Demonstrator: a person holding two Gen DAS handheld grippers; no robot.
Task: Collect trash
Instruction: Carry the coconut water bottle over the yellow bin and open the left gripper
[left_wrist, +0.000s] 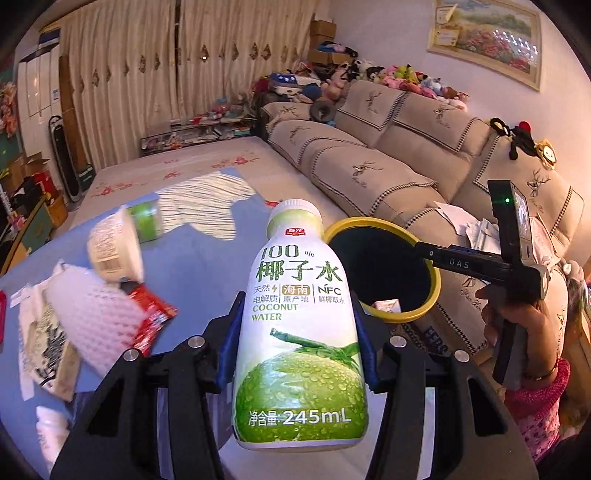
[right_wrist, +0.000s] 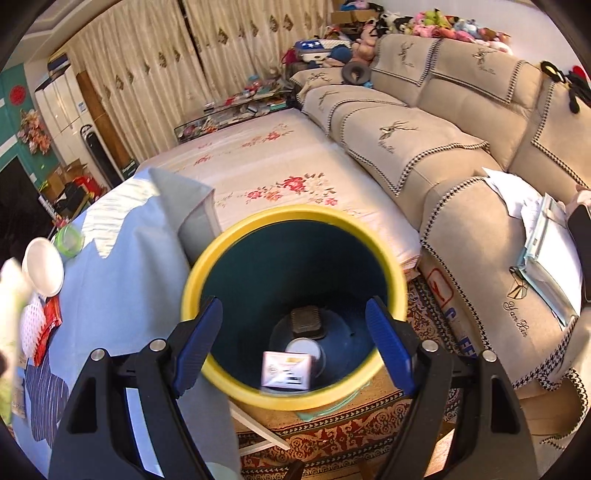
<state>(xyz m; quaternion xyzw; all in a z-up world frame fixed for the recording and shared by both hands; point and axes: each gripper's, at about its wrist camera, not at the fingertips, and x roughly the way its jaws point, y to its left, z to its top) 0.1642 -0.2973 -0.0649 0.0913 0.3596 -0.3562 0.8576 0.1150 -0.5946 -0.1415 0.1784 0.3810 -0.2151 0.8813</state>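
One coconut-water bottle (left_wrist: 301, 332) clamped in left claw (left_wrist: 301, 325); one bin (right_wrist: 295, 400).

My left hand-held gripper (left_wrist: 301, 354) holds the bottle (left_wrist: 301, 332) between its pads, above the counter (left_wrist: 207, 266) edge. The bin (right_wrist: 291, 306) stands right of the counter, before the sofa (right_wrist: 443, 147), under my right hand-held gripper (right_wrist: 293, 343); a carton (right_wrist: 286, 371) lies inside.
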